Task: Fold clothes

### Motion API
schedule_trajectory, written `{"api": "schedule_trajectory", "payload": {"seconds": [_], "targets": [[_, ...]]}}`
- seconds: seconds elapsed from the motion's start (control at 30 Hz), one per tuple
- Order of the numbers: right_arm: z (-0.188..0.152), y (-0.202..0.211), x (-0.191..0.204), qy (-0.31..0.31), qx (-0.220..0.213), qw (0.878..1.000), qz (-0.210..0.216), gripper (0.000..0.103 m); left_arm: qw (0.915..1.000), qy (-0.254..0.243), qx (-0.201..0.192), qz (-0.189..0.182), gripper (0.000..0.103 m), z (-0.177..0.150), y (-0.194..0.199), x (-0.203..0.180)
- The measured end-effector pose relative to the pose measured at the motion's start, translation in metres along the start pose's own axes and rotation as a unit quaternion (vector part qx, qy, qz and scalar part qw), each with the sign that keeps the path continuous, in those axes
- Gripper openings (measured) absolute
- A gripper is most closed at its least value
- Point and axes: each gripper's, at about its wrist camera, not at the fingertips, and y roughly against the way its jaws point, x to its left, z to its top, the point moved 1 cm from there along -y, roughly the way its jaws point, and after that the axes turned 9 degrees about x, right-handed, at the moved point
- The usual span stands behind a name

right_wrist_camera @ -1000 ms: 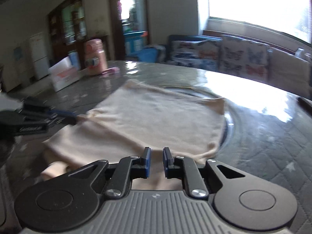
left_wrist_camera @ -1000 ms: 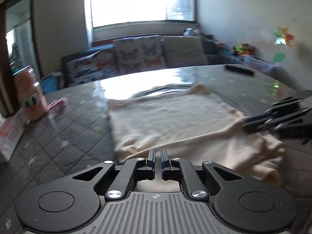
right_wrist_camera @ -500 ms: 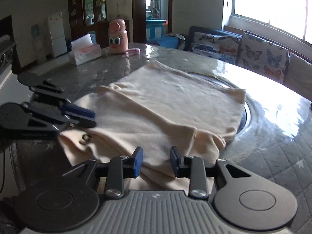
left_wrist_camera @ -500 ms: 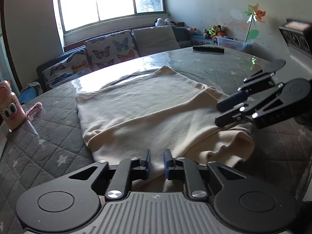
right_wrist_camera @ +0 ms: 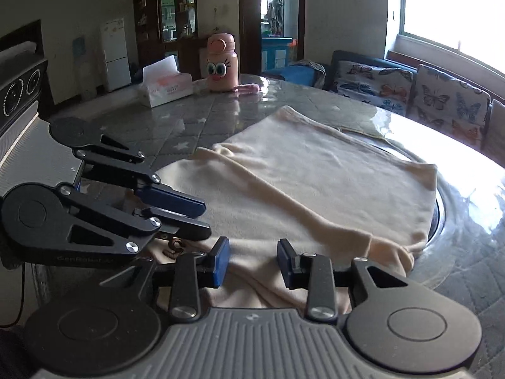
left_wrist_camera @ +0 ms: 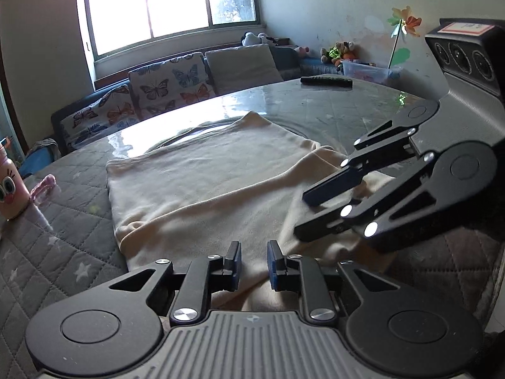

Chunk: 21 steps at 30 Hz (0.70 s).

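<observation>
Cream knit fabric is what you have in front of you: a folded garment (left_wrist_camera: 202, 183) lying flat on the surface (left_wrist_camera: 63, 240), which is covered by a grey quilted cloth with small stars under a glossy sheet. The far part of the garment lies smooth and roughly square; the near edge is bunched, and a sleeve (right_wrist_camera: 303, 202) runs diagonally across the top layer toward your right.

Your left claw (left_wrist_camera: 254, 263) sits low at the near edge of the garment. Its blue-padded fingers stand a little apart, the cream fabric shows in the gap between them, and the pads are not pressing on it. Your right claw (right_wrist_camera: 252, 263) is just beside it, also at the near bunched edge. Its jaws are opening, wider than the left's, with a ridge of fabric rising between them but not gripped. Each claw shows in the other's view, hovering close over the rumpled near corner.

Off to your left on the surface stand a pink cartoon-faced bottle (right_wrist_camera: 221, 63) and a tissue box (right_wrist_camera: 165, 85), well apart from the garment. A dark remote (left_wrist_camera: 326, 81) lies at the far right edge. Beyond the surface, a sofa with butterfly cushions (left_wrist_camera: 170, 82) sits under the window.
</observation>
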Motion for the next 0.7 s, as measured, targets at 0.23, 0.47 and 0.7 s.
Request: {"api": "schedule_trajectory", "payload": {"seconds": [0.23, 0.47, 0.7], "targets": [[-0.018, 0.015, -0.026, -0.052, 0.007, 0.998, -0.02, 0.036, 0.9998, 0.008, -0.012, 0.014, 0.026, -0.011, 0.026, 0.012], [-0.028, 0.029, -0.029, -0.055, 0.003, 0.998, -0.021, 0.036, 0.9987, -0.039, -0.013, 0.029, 0.039, -0.034, 0.052, 0.009], [-0.025, 0.049, -0.028, -0.037, -0.001, 0.999, -0.018, 0.047, 0.9948, -0.096, -0.023, 0.024, 0.039, -0.038, 0.038, -0.014]]}}
